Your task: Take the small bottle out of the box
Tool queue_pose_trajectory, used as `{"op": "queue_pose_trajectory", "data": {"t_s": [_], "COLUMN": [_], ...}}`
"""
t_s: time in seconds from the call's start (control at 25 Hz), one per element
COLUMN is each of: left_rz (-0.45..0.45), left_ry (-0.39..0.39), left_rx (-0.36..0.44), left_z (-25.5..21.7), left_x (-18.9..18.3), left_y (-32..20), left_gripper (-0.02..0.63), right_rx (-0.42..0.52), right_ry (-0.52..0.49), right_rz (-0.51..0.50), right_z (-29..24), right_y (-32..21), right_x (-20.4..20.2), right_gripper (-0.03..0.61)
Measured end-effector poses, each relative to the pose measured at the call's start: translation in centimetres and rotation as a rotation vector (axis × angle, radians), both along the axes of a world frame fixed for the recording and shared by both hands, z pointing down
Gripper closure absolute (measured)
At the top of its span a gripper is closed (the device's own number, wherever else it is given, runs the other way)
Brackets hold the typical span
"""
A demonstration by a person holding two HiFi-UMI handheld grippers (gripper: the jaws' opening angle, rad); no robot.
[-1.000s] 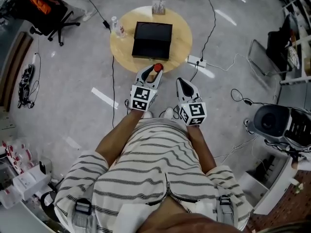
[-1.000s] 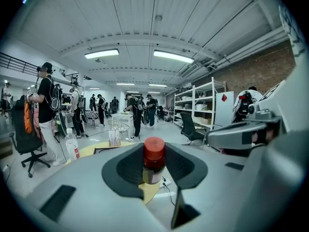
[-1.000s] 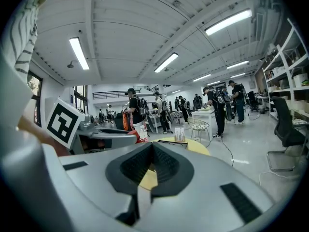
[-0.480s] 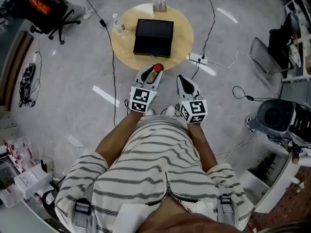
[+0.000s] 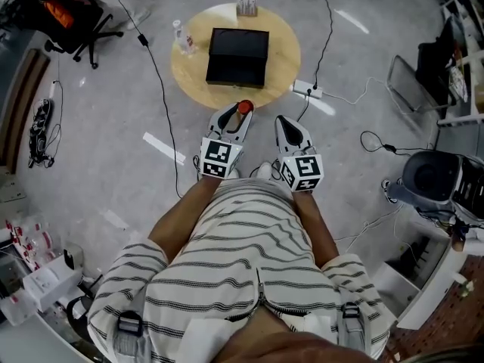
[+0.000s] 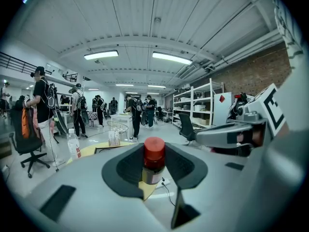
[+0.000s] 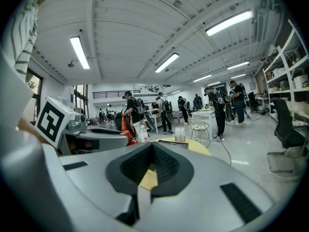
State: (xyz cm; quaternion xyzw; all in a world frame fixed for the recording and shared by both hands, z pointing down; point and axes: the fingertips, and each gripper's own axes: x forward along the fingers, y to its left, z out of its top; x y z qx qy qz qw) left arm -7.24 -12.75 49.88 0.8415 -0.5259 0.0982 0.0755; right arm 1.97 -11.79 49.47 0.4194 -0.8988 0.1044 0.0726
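Plainly, the left tongs are pinching the small bottle, which stands upright between the dark pads. Its red cap rises clear above them, while the lower body is covered by the pads and the print on its label is too blurred to read. The bottle is out of the box, held over the floor.

Just to the right of the left tongs, at about the same height, the right tongs have their tips pressed together with nothing between them. Only a sliver of the yellow surface shows through the gap behind the tips.

That round surface lies ahead of both tongs and apart from them. The black box rests on its middle. From above it reads as a flat dark rectangle, and whether it is open or closed cannot be told. Ahead and to the left of the left tongs, a clear water bottle stands at the surface's rim. Beyond the box, at the far rim, sits a small pale item too small to identify.
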Motion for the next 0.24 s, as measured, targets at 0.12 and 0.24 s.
{"op": "queue_pose_trajectory", "data": {"t_s": [0.12,0.24], "left_rz": [0.002,0.003], "left_ry": [-0.002,-0.005], "left_rx": [0.002,0.000], "left_z": [0.00,0.10], "left_x": [0.09,0.22], "left_y": [-0.13,-0.23], "left_gripper": [0.471,0.471], "right_rx": [0.001,0.005], "right_ry": [-0.001,-0.008], "right_rz": [0.004,0.009], "right_z": [0.05,-0.04], "right_y": [-0.48,-0.91], "right_x": [0.10,0.29], "right_gripper": [0.561,0.561]}}
